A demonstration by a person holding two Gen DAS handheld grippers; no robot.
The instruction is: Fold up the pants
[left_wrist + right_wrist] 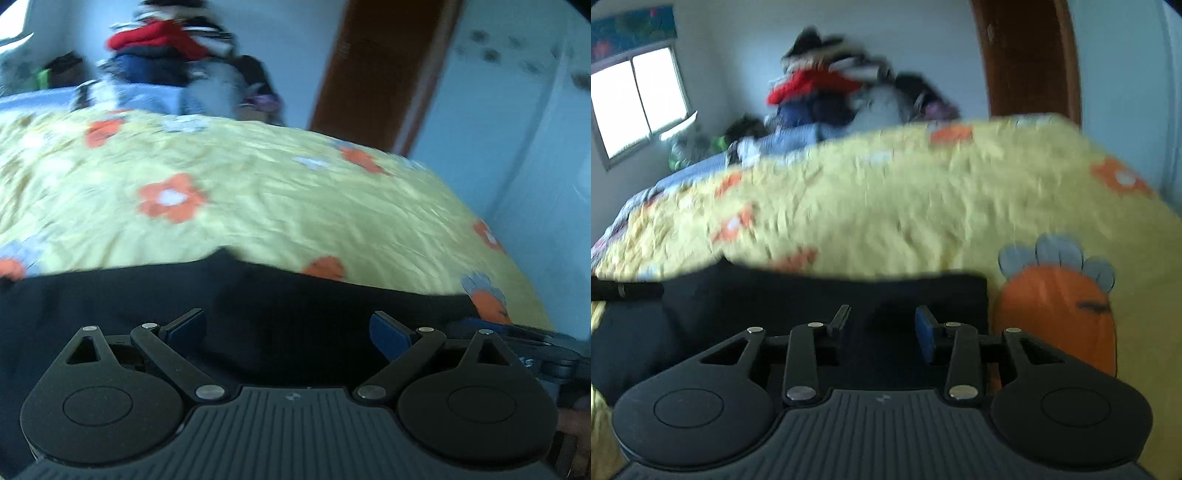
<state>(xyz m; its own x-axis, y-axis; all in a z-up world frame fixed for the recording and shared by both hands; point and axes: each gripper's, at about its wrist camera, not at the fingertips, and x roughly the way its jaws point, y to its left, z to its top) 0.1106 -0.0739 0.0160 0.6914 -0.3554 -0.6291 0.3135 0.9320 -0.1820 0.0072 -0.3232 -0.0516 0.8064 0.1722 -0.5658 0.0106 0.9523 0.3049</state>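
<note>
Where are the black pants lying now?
In both wrist views the black pants lie on the near edge of the yellow flowered bedspread, directly ahead of both grippers' fingers.

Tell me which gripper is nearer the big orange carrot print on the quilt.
Right. The right gripper hovers over the black pants with the carrot print just beside its right side. The left gripper is over the pants too, farther from that print.

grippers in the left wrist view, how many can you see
2. The left gripper fills the bottom, jaws wide open over the black pants. Part of the right gripper pokes in at the right edge, mostly hidden.
</note>
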